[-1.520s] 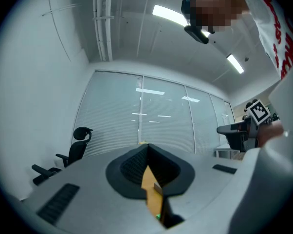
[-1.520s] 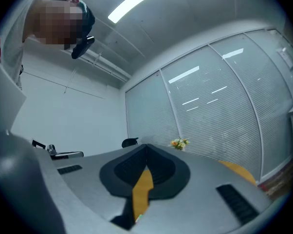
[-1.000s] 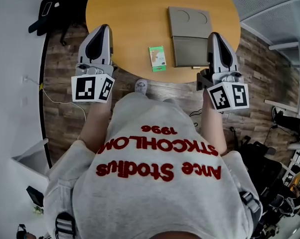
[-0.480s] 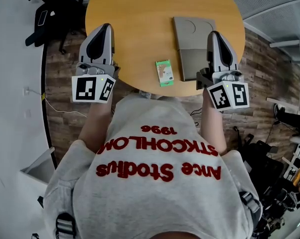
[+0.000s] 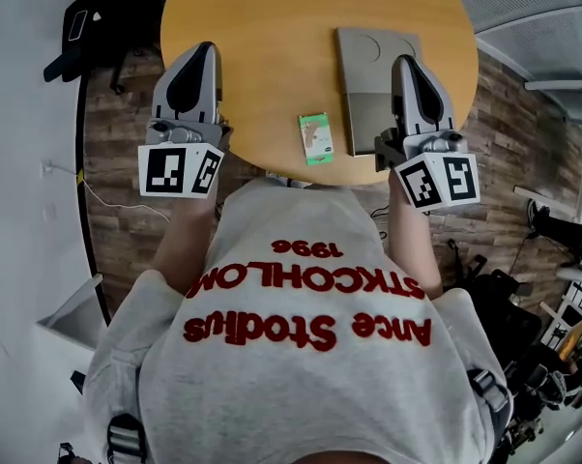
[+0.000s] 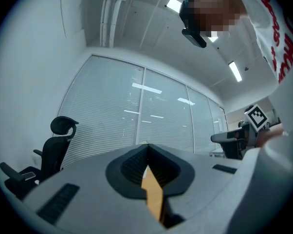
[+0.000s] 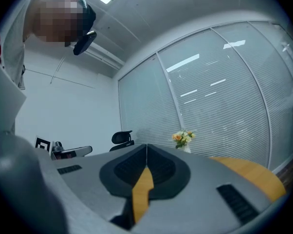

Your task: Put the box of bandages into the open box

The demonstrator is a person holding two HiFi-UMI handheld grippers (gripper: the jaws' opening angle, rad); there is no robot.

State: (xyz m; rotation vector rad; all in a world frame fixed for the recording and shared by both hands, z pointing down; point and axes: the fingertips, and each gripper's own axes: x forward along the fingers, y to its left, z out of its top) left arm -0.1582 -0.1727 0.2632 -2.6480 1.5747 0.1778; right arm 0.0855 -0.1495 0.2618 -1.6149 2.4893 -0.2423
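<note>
A small green and white box of bandages (image 5: pixel 316 137) lies flat near the front edge of the round wooden table (image 5: pixel 262 37). Just to its right stands the open grey box (image 5: pixel 376 85), its lid folded back toward the far side. My left gripper (image 5: pixel 198 58) is held over the table's left edge, shut and empty. Over the near right corner of the open box hovers my right gripper (image 5: pixel 407 71), also shut with nothing in it. In both gripper views the jaws meet at the tip, left gripper (image 6: pixel 146 147), right gripper (image 7: pixel 146 147), pointing up at the room.
Wood-plank floor surrounds the table. A black office chair (image 5: pixel 107 8) stands at the far left, with another chair (image 6: pixel 49 150) by the blinds. A vase of flowers (image 7: pixel 183 139) stands beyond the table. Cables and dark equipment (image 5: pixel 523 336) clutter the floor at right.
The view has shifted, so table, bandage box and open box sit slightly further right and nearer. My right gripper has edged left over the open box's corner. The left gripper has hardly moved.
</note>
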